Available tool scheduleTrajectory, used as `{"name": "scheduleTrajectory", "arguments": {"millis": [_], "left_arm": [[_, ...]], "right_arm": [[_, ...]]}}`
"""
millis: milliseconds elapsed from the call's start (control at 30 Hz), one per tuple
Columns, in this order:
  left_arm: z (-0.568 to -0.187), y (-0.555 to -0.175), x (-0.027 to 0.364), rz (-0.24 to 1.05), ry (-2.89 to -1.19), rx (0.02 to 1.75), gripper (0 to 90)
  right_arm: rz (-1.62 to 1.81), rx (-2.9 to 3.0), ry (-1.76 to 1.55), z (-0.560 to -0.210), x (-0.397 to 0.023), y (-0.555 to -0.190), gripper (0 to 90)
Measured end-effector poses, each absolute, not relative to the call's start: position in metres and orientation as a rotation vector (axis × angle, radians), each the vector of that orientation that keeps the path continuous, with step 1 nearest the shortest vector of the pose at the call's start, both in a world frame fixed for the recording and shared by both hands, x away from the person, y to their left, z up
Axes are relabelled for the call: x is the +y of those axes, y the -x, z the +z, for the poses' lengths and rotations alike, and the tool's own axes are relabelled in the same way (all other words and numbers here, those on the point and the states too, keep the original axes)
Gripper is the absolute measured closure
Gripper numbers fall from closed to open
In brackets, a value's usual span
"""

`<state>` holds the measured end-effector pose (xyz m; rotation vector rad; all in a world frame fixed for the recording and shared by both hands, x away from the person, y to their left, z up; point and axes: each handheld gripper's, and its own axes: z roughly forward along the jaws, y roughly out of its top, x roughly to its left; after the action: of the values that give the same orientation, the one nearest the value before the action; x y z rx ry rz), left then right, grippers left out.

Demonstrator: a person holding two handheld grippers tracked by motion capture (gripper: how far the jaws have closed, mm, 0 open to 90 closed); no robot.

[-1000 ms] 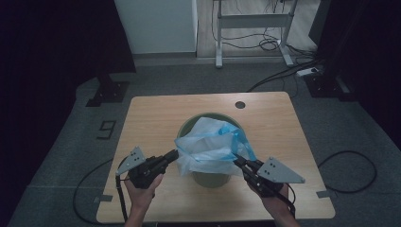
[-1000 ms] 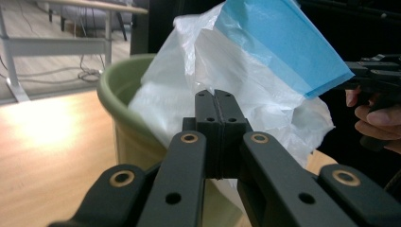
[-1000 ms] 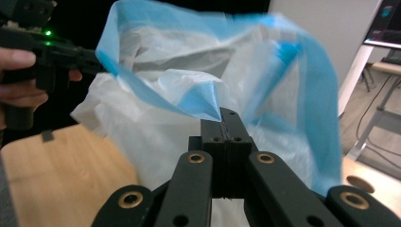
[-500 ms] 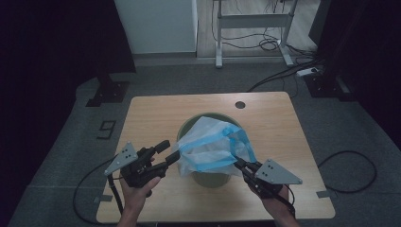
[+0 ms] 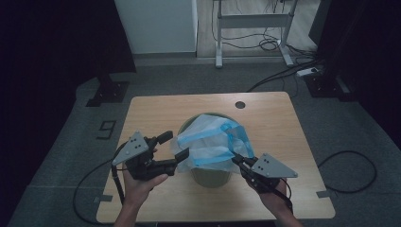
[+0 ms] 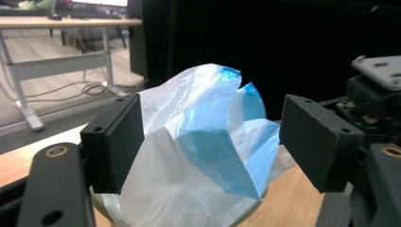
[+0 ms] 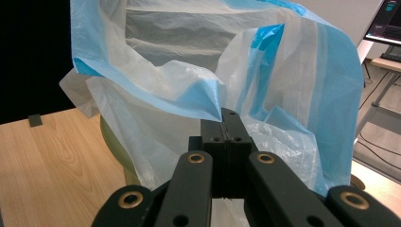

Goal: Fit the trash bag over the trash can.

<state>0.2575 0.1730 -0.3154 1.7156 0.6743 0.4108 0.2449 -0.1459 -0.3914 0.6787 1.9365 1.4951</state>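
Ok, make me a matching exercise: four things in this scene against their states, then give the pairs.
1. left gripper
2. right gripper
3. white-and-blue plastic bag
4. round green bin

A. stands on the wooden table
B. fingers apart, nothing pinched
C. drapes over the bin's rim
D. fingers shut on a bag edge

Pairs: 1-B, 2-D, 3-C, 4-A

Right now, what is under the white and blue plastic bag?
A round green bin on the wooden table sits under the white and blue plastic bag. The bag covers its opening, hiding the inside.

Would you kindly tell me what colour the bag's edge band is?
Light blue on the translucent white bag, clearest in the right gripper view.
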Motion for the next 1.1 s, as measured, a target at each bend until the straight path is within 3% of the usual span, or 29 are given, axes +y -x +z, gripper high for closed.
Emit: {"name": "scheduleTrajectory", "arguments": {"millis": [133, 367, 500, 833, 1100], "left_arm": [[-0.313, -0.274, 0.161, 0.433, -1.792, 0.711, 34.1], [-0.316, -0.299, 0.148, 0.451, -1.837, 0.756, 83.3], [-0.321, -0.307, 0.151, 0.472, -1.772, 0.813, 87.4], [-0.328, -0.312, 0.160, 0.456, -1.661, 0.848, 88.1], [-0.316, -0.330, 0.165, 0.469, -1.597, 0.824, 87.8]], "right_arm": [[1.489, 1.943, -0.671, -0.392, -0.144, -0.245, 89.1], [1.473, 1.935, -0.661, -0.390, -0.147, -0.244, 89.1], [1.462, 1.933, -0.664, -0.391, -0.150, -0.245, 89.1], [1.413, 1.922, -0.690, -0.390, -0.155, -0.256, 89.1], [1.332, 1.878, -0.679, -0.363, -0.150, -0.294, 89.1]]}}
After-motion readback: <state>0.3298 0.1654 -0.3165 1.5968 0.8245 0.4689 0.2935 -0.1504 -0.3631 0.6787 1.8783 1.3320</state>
